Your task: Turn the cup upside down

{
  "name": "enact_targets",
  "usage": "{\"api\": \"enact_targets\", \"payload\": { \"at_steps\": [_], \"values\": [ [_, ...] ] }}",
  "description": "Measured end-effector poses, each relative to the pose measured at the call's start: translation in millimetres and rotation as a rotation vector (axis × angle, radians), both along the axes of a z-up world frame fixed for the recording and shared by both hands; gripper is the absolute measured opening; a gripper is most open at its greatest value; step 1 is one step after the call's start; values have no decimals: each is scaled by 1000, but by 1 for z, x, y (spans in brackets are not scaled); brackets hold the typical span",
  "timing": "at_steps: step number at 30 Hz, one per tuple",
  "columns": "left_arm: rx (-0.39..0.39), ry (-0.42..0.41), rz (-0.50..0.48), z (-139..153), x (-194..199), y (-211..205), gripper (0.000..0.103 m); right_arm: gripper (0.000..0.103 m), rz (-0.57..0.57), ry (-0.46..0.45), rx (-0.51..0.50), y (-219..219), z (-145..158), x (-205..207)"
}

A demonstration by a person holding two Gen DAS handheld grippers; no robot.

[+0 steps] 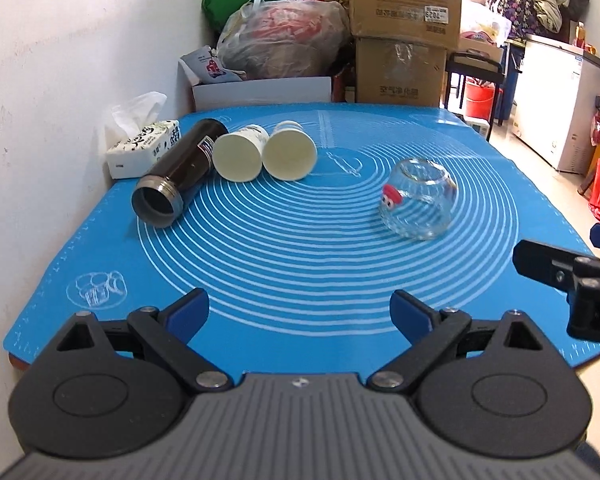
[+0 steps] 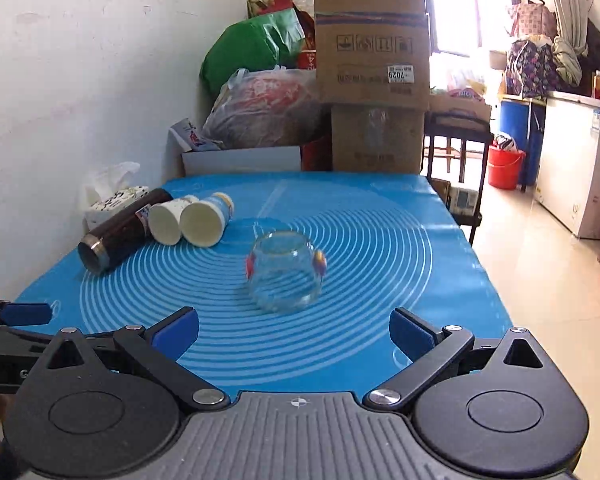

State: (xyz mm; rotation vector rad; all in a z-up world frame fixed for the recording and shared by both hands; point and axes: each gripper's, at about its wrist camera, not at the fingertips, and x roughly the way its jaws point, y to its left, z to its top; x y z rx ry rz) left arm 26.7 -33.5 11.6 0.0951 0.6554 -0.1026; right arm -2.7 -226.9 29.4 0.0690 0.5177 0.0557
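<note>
A clear round glass cup [image 1: 419,204] with a red cartoon print stands on the blue mat [image 1: 284,248], right of centre; whether it is mouth up or mouth down I cannot tell. In the right wrist view the cup [image 2: 286,273] is straight ahead of my right gripper [image 2: 294,334], which is open and empty, a short way behind it. My left gripper [image 1: 299,315] is open and empty over the mat's front, left of the cup. The right gripper's fingers [image 1: 540,260] show at the left view's right edge.
A dark flask [image 1: 178,170] and two paper cups [image 1: 238,155] [image 1: 290,153] lie on their sides at the back left. A tissue box [image 1: 142,148] sits by the wall. Cardboard boxes [image 1: 404,32] and bags stand behind the table. Floor lies to the right.
</note>
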Motion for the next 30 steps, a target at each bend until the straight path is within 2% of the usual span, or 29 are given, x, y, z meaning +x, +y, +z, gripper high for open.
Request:
{"api": "enact_targets", "payload": {
  "at_steps": [13,30],
  "values": [
    [5,-12,-8,-4,-22,-3,96,103,40,-22,-43,12,-9,-36],
    [10,-18,-12,-2,-26,-2,96,103,15,-24,-45,11,-9,-40]
  ]
}}
